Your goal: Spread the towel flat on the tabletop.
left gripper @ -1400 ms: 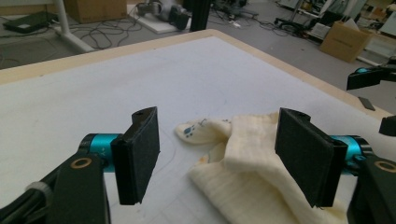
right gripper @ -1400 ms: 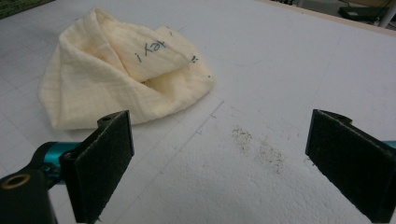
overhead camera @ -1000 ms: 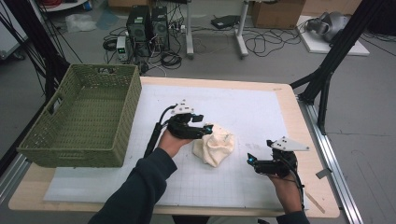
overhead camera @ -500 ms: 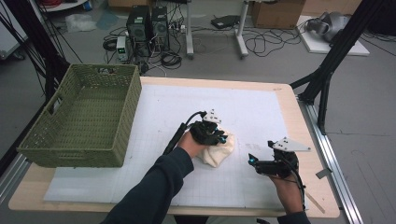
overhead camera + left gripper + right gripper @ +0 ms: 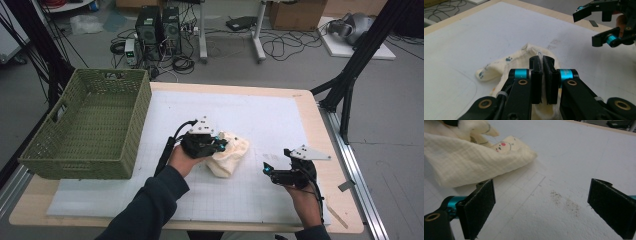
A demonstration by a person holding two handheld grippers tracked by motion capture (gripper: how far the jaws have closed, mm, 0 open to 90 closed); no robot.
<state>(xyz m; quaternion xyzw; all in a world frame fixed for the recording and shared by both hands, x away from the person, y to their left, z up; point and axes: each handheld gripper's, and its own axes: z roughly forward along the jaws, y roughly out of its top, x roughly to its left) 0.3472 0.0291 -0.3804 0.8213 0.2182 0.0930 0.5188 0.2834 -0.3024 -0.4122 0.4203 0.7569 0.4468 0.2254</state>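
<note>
Currently: one cream cloth (image 5: 229, 152), one green wicker basket (image 5: 87, 127), two grippers. Cloth lies bunched mid-mat on the white gridded mat (image 5: 260, 117), well right of the basket. Left gripper (image 5: 542, 75) has just been closing; jaws now pinched on a fold of the cloth, fabric visible in the slit between the pads. Right gripper (image 5: 541, 207) spread wide, holding nothing, just beside the cloth's right edge, apart from it. Basket interior looks empty, though its near wall hides part of the floor.
</note>
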